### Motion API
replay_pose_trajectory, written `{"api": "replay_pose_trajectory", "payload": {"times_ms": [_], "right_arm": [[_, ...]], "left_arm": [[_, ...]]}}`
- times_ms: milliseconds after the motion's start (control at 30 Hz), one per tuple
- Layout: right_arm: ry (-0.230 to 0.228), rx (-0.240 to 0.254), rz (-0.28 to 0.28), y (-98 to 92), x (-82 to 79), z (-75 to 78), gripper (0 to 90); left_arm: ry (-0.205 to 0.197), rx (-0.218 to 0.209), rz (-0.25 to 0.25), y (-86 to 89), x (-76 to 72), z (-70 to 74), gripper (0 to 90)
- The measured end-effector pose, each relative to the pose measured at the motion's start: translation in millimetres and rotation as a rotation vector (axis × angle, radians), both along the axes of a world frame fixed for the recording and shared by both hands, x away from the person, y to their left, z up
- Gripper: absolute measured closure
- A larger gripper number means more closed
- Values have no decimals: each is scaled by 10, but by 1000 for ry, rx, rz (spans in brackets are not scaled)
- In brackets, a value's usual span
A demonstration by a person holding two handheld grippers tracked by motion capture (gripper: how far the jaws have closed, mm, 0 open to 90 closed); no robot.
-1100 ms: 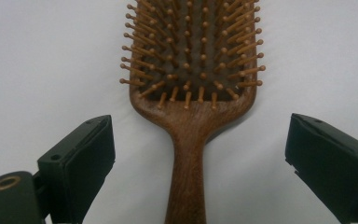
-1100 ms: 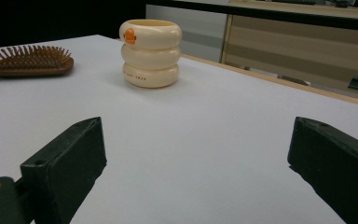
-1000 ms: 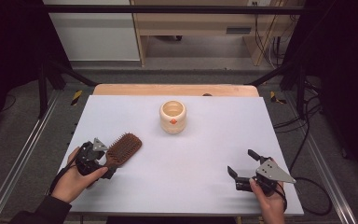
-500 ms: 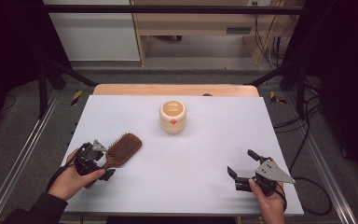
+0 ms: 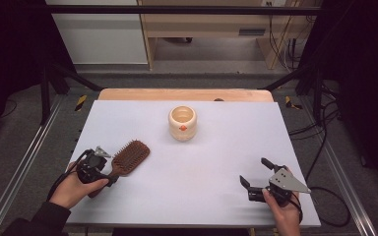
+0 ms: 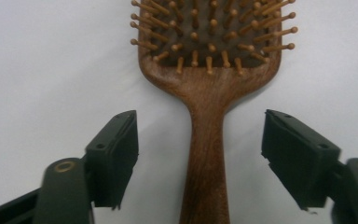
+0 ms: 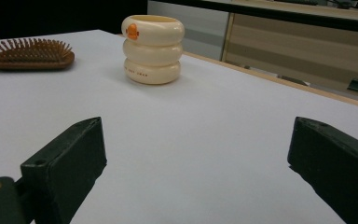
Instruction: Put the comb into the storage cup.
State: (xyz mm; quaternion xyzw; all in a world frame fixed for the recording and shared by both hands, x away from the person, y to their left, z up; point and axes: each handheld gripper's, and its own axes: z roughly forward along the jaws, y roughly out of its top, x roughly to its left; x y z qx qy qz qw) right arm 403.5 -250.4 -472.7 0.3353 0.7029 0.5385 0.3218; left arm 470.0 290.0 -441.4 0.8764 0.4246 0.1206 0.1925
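Here, left gripper (image 6: 200, 154) spread wide astride the handle of the hairbrush (image 6: 209, 88), jaws clear of the wood on both sides, nothing held; bristled head just beyond the jaw tips, bristles up. Likely risk: closing off-centre, one jaw touching first and swinging the handle across the smooth table (image 5: 202, 172), or a pinch on the tapered neck slipping on lifting. Right gripper (image 7: 196, 168) equally wide and empty; cream cup (image 7: 153, 49) well ahead, left of its axis.

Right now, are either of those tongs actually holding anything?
Nothing is held. The left tongs stand open around the hairbrush handle without touching it; the right tongs are open over bare table.
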Motion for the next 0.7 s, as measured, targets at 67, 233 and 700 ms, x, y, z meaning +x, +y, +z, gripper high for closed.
{"api": "replay_pose_trajectory", "payload": {"times_ms": [67, 233, 700], "right_arm": [[2, -1, 0, 0, 2, -2, 43], [1, -3, 2, 3, 0, -1, 43], [2, -6, 3, 4, 2, -3, 43]], "left_arm": [[19, 1, -14, -12, -1, -9, 368], [42, 7, -34, -51, 11, -33, 464], [72, 27, -29, -83, 69, -77, 553]]}}
